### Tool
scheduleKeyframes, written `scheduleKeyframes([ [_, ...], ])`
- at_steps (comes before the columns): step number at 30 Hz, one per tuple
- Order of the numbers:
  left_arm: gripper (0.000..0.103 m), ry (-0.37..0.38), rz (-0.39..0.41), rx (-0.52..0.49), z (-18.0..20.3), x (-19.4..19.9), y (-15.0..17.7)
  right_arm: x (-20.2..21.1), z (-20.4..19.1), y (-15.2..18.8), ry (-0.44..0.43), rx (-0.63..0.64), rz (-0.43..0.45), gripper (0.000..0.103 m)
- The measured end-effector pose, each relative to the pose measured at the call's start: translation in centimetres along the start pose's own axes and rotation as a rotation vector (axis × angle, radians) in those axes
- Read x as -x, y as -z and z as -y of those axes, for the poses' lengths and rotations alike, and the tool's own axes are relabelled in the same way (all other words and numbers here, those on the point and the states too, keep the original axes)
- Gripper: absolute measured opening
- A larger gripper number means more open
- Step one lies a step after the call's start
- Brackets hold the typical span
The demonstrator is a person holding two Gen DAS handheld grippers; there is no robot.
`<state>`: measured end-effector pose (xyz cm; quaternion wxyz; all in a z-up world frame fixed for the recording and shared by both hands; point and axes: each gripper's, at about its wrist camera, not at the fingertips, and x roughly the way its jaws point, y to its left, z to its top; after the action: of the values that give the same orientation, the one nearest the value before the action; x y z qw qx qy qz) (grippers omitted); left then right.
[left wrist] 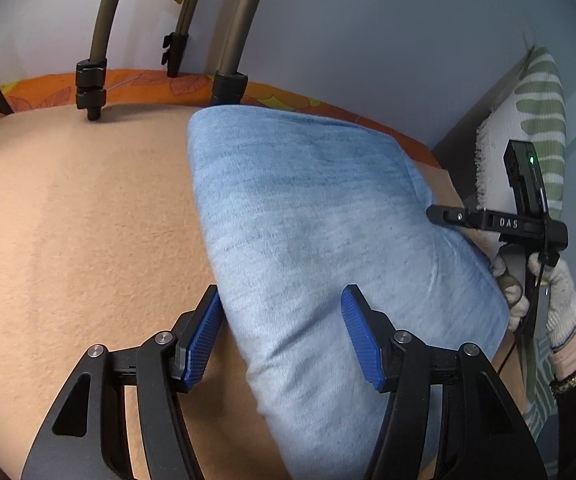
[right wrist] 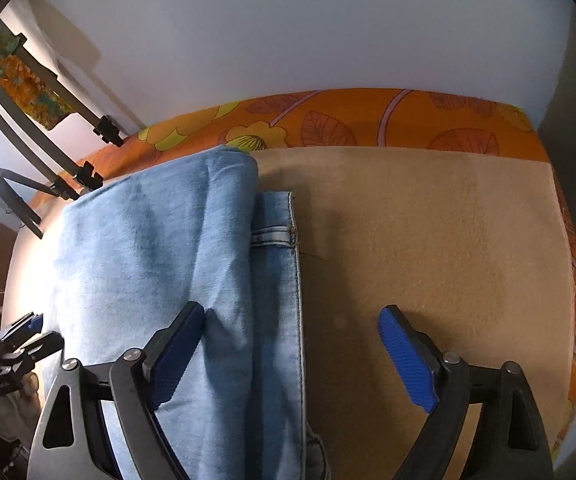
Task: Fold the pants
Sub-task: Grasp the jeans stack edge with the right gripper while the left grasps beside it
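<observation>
Light blue denim pants (left wrist: 328, 216) lie folded into a compact stack on a tan blanket (left wrist: 68, 220). My left gripper (left wrist: 282, 334) is open, its blue pads on either side of the stack's near left edge. In the right wrist view the pants (right wrist: 160, 248) show a folded top layer over the waistband with a belt loop (right wrist: 274, 236). My right gripper (right wrist: 292, 354) is open wide over the waistband edge, its left pad resting on the denim. The right gripper also shows at the right of the left wrist view (left wrist: 488, 220), and the left one at the lower left of the right wrist view (right wrist: 28, 340).
Tripod legs (left wrist: 96, 60) stand on the far side of the blanket. An orange floral sheet (right wrist: 368, 120) lines the back edge by a pale wall. A white and green patterned pillow (left wrist: 536, 120) leans at the right.
</observation>
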<state>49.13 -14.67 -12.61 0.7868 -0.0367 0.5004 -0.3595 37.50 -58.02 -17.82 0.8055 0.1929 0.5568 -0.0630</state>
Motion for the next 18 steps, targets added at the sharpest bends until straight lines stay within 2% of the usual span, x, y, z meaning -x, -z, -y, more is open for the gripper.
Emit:
scheduleKeyframes([
  [3,0.060,0.015,0.009,0.014,-0.1,-0.2,-0.2,-0.2,-0.2,0.0,-0.017,0.019,-0.003,0.095],
  [7,0.061,0.034,0.022,0.028,-0.2,-0.5,-0.4,0.0,-0.4,0.2,-0.028,0.035,0.006,0.087],
  [10,0.061,0.039,0.039,0.020,-0.1,-0.6,-0.3,0.3,-0.7,0.6,-0.076,0.050,0.014,0.068],
  [12,0.063,0.054,0.046,0.018,-0.1,-0.7,-0.5,0.3,-0.7,0.7,-0.157,0.027,0.011,0.044],
  [13,0.063,0.068,0.051,0.025,-0.2,-0.8,-0.6,0.2,-0.6,0.9,-0.191,0.014,0.007,0.039],
  [17,0.062,0.110,0.064,0.076,-0.7,-1.1,-0.9,0.0,-0.4,1.8,-0.256,-0.038,0.043,0.034],
  [18,0.058,0.110,0.066,0.083,-0.7,-1.2,-1.0,0.0,-0.2,2.0,-0.271,-0.063,0.052,0.031],
])
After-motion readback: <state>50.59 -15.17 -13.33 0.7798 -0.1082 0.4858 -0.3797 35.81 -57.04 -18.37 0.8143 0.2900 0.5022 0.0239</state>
